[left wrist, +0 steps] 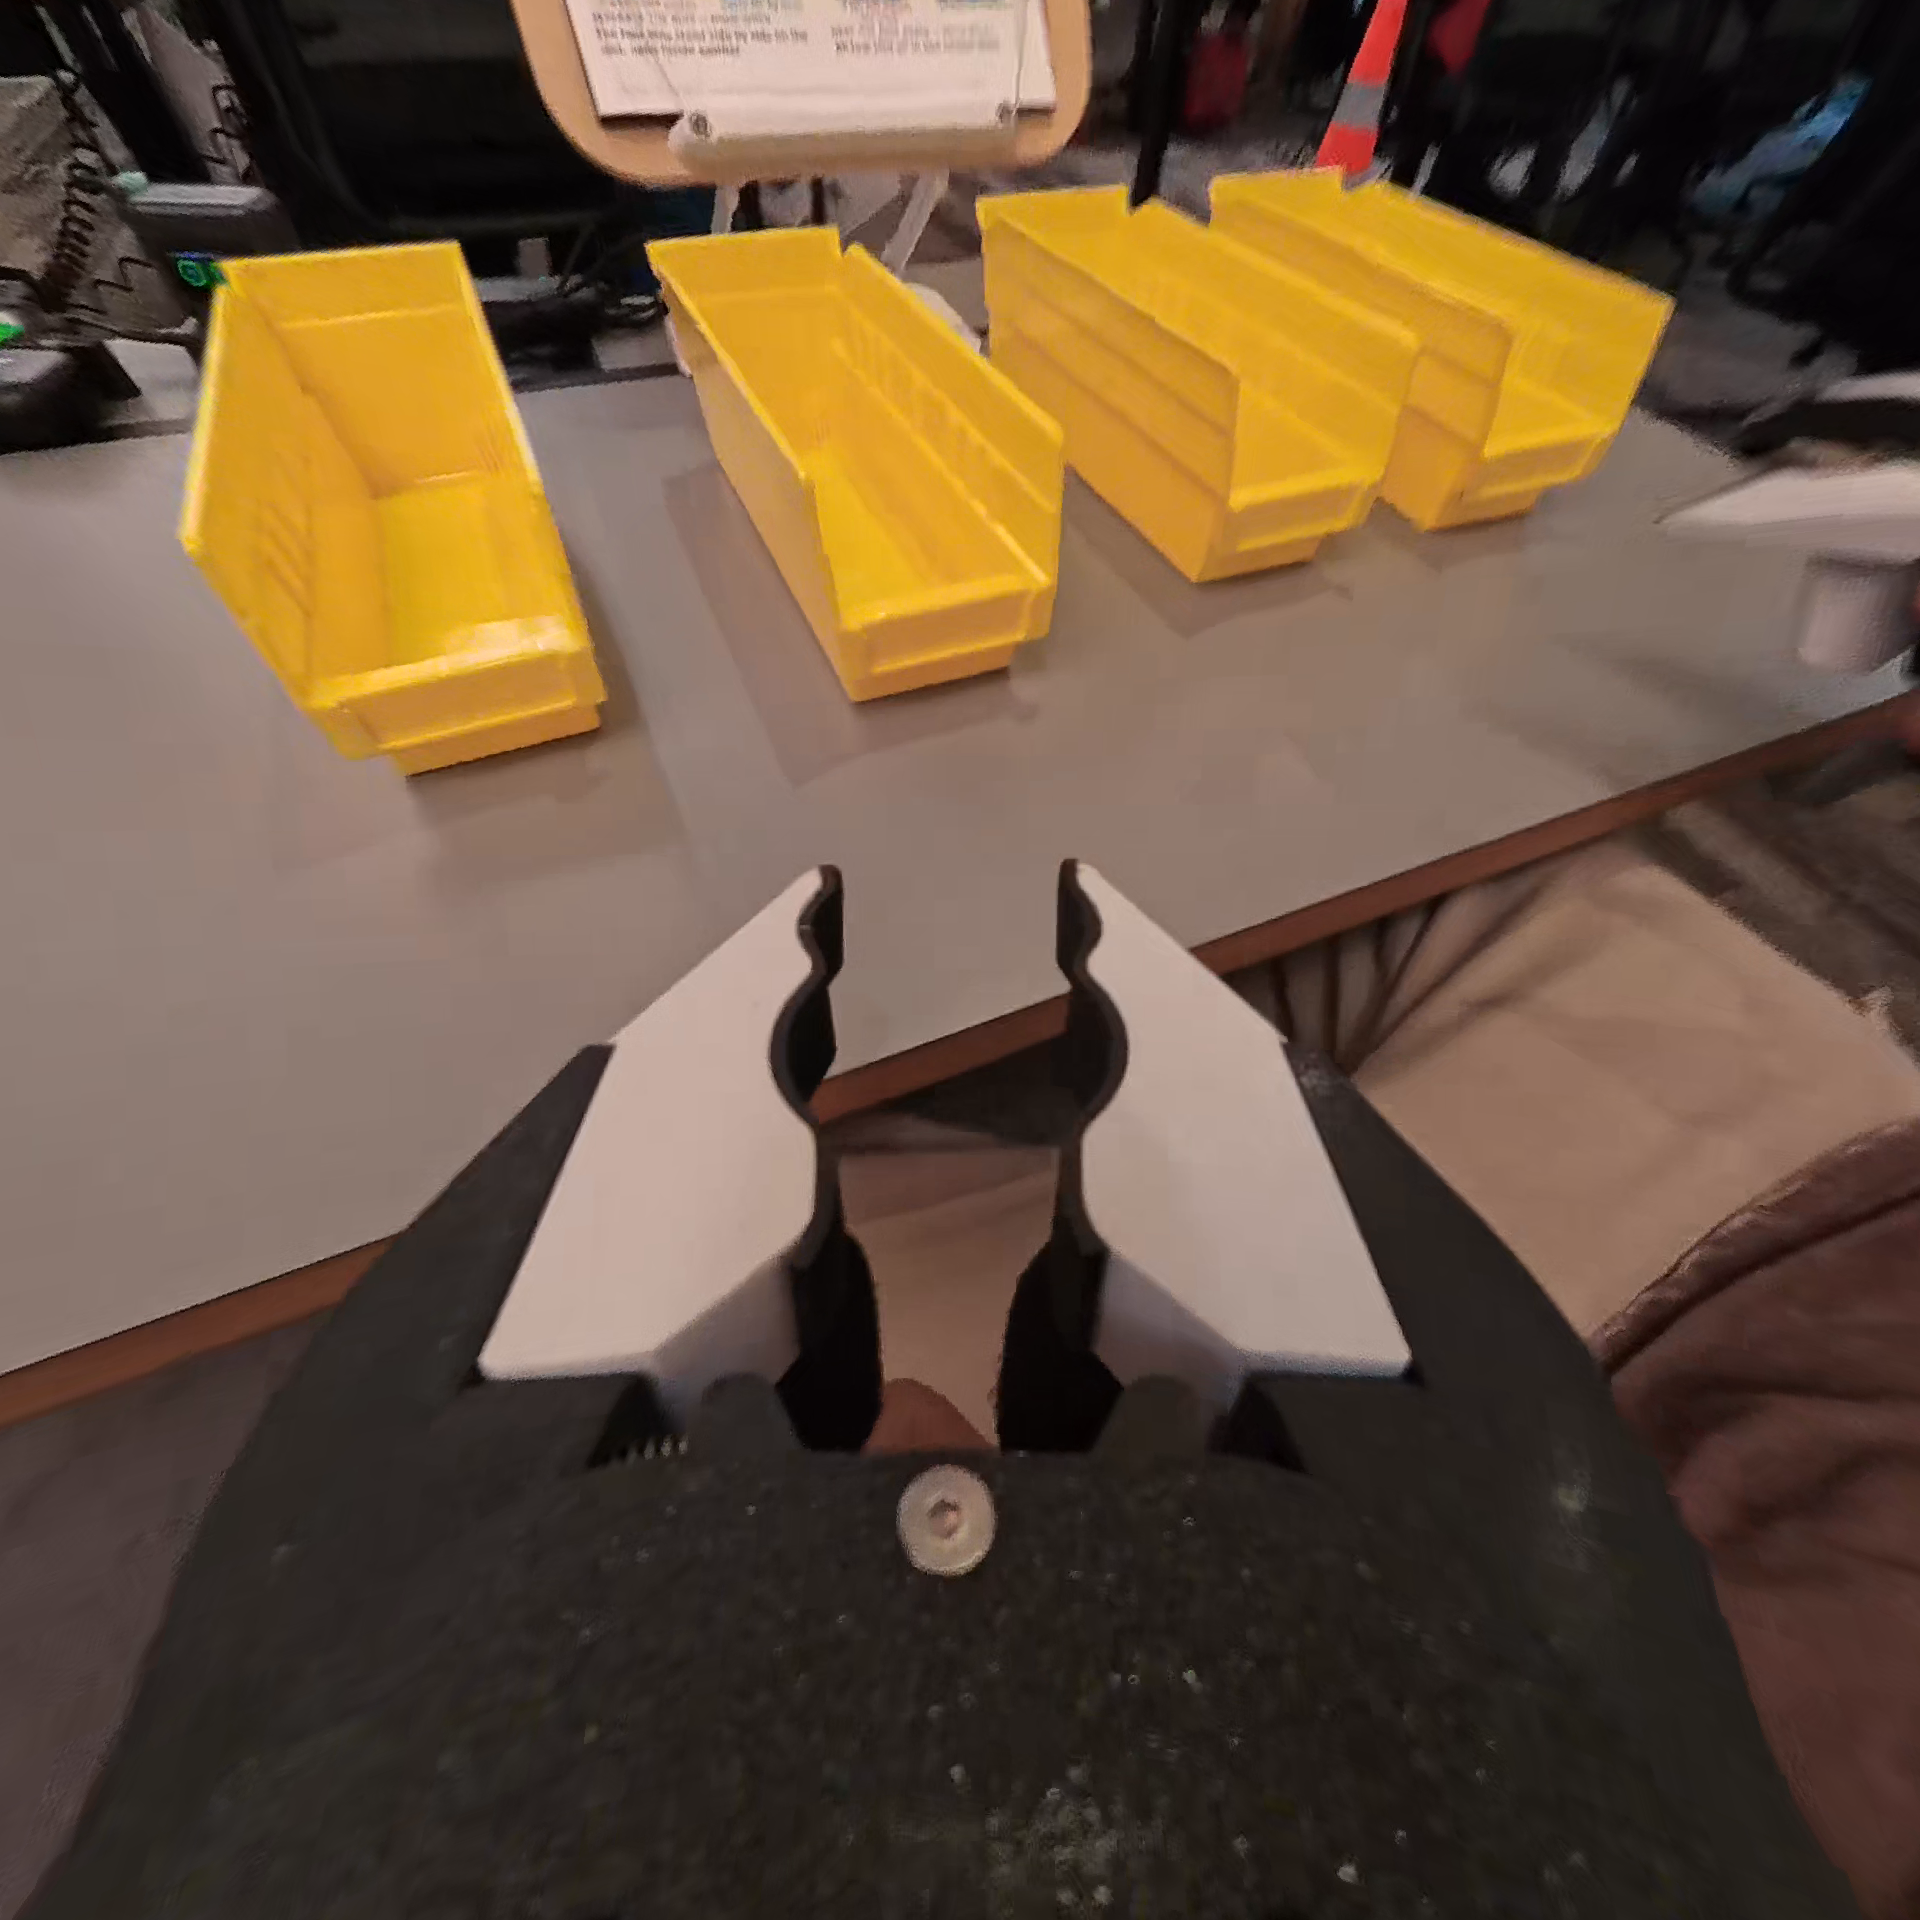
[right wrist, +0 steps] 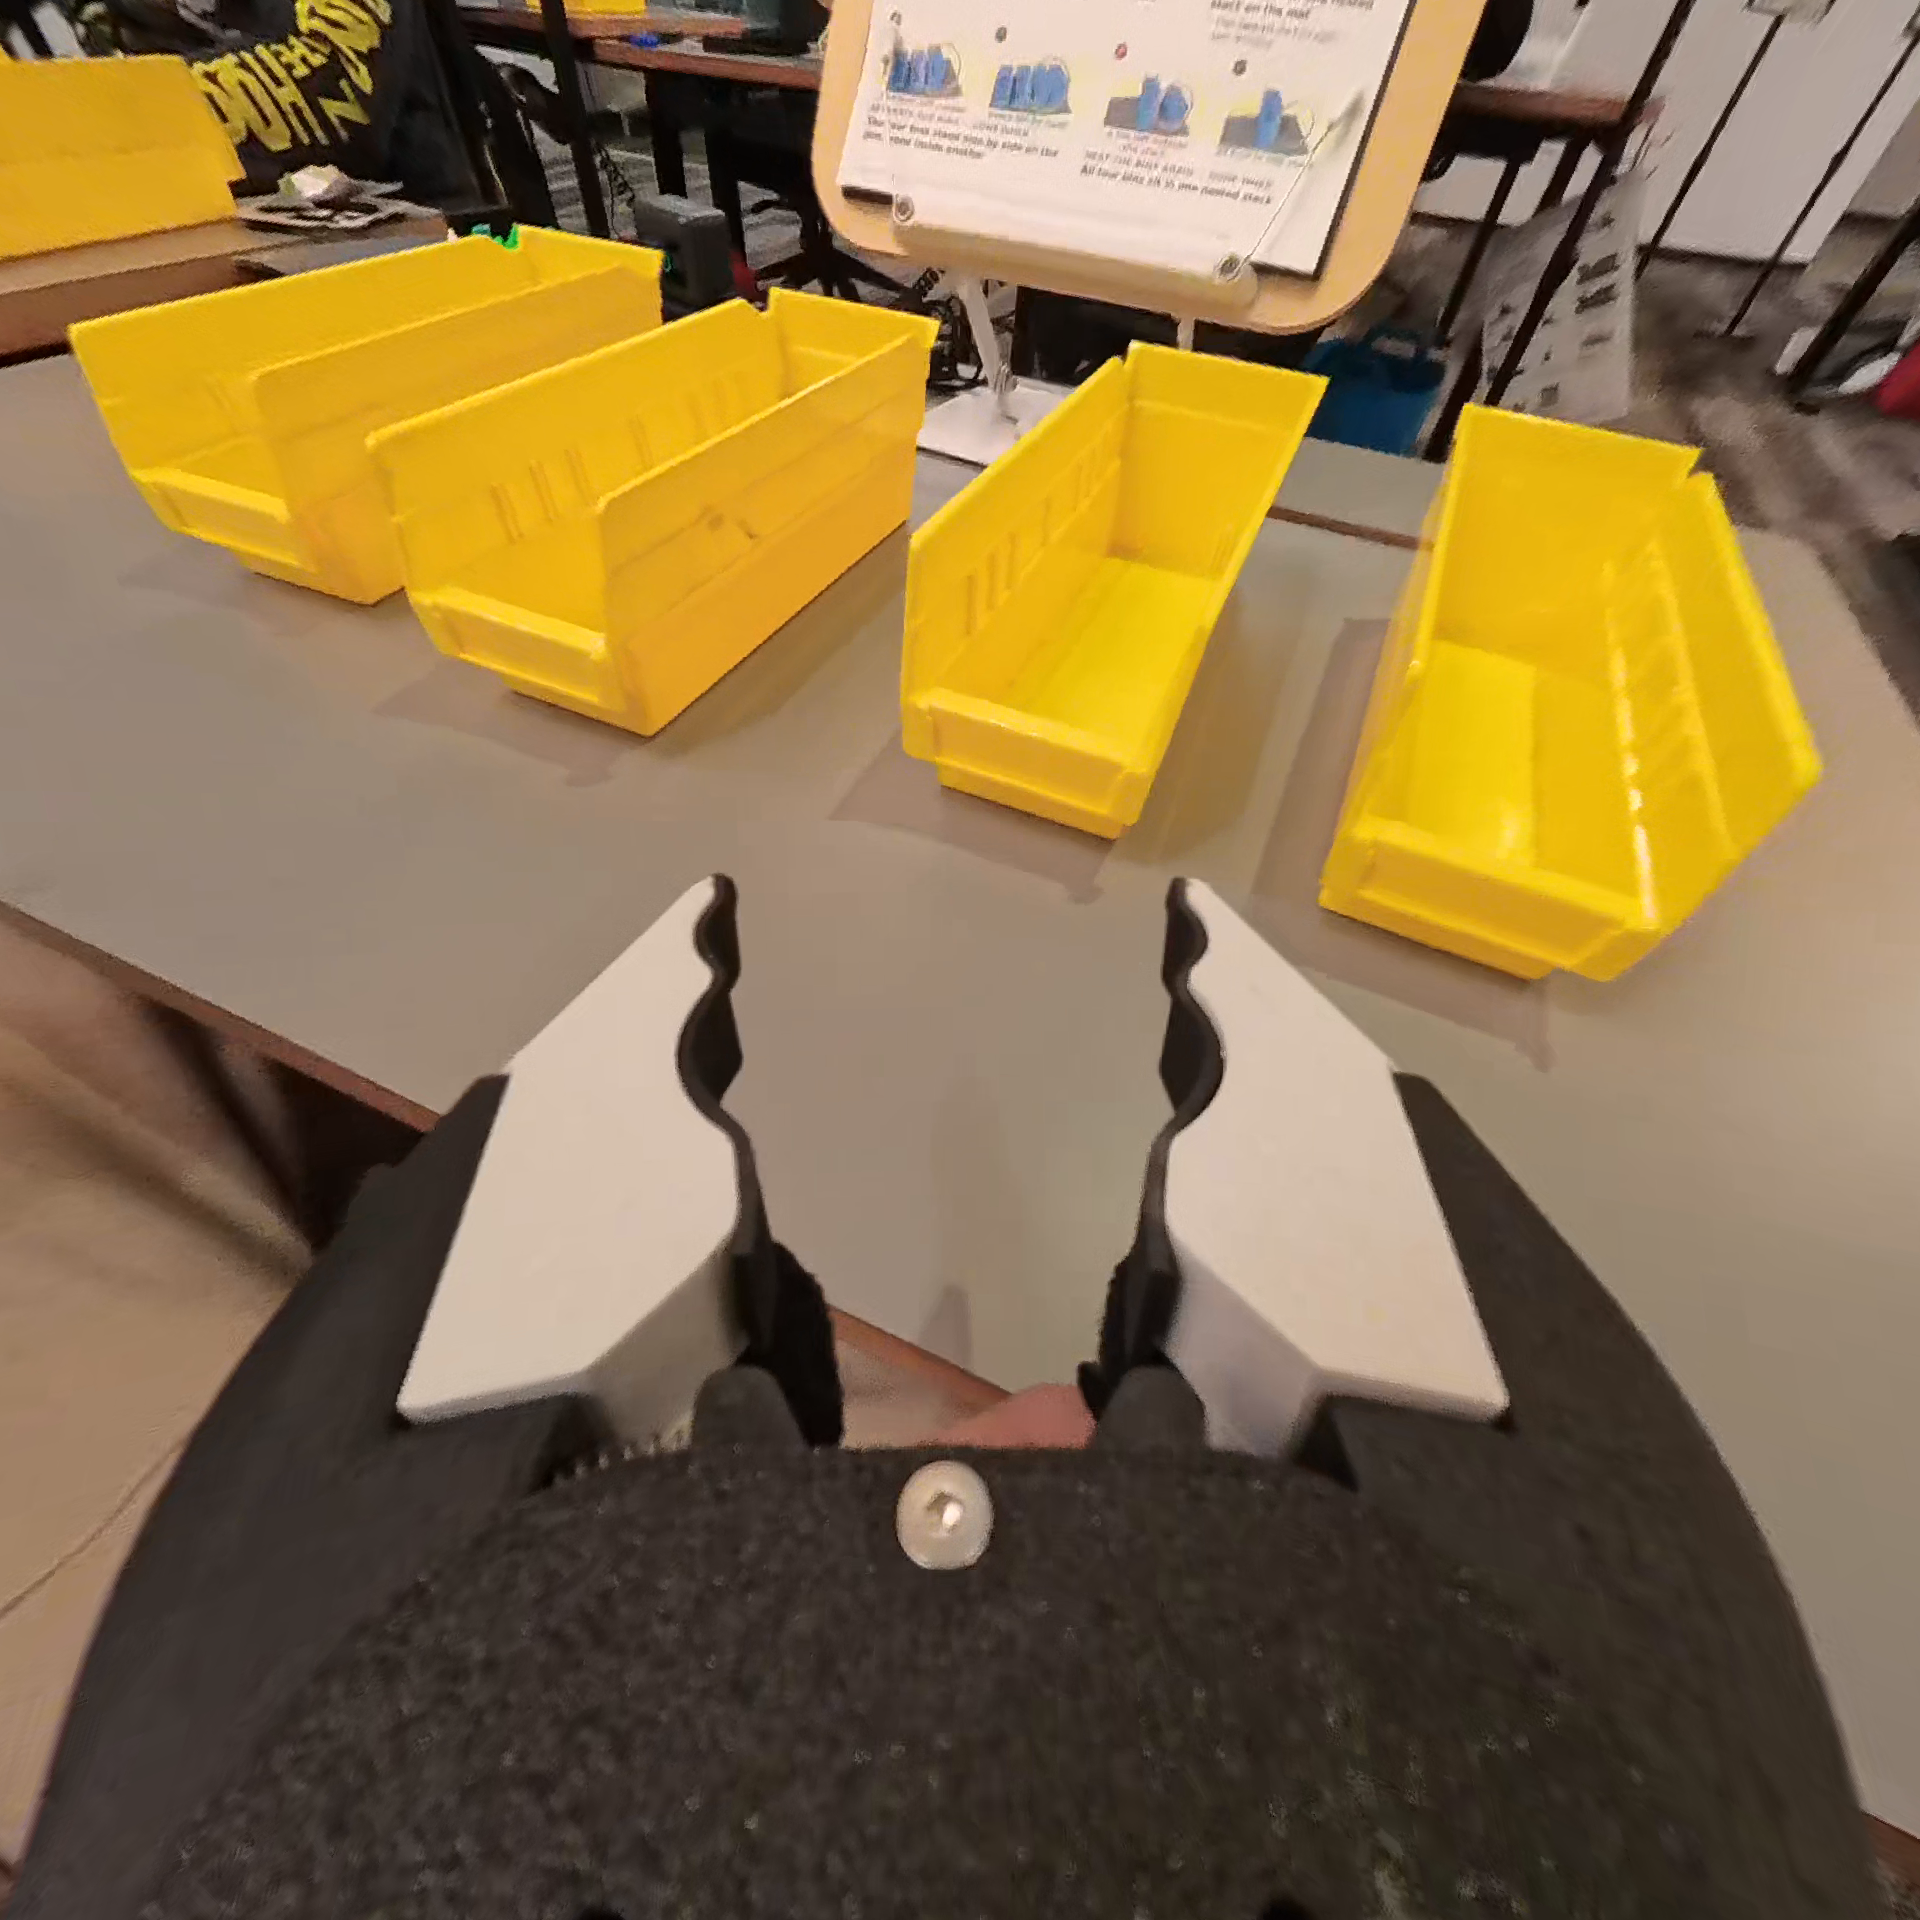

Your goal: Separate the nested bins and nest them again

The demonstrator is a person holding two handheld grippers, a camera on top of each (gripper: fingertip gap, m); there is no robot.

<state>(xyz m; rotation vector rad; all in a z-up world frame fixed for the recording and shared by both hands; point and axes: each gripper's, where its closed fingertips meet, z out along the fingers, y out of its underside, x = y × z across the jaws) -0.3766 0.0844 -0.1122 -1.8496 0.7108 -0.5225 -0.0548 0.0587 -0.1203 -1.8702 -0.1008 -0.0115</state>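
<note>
Several yellow bins stand apart in a row on the grey table [left wrist: 312, 935]. In the left wrist view they run from the leftmost bin [left wrist: 384, 509], a second bin [left wrist: 862, 457] and a third bin [left wrist: 1195, 384] to the rightmost bin [left wrist: 1455, 343]. The right wrist view shows the same row: leftmost [right wrist: 312, 416], second [right wrist: 665, 520], third [right wrist: 1091, 603], rightmost [right wrist: 1558, 717]. My left gripper [left wrist: 948, 883] is open and empty over the table's near edge. My right gripper [right wrist: 945, 899] is open and empty, short of the third bin.
An instruction board [right wrist: 1122, 135] on a stand rises behind the bins. The table's wooden front edge [left wrist: 1455, 862] runs diagonally; a person's beige trousers [left wrist: 1558, 1039] show below it. My right gripper's white finger [left wrist: 1818, 520] shows at the right edge of the left wrist view.
</note>
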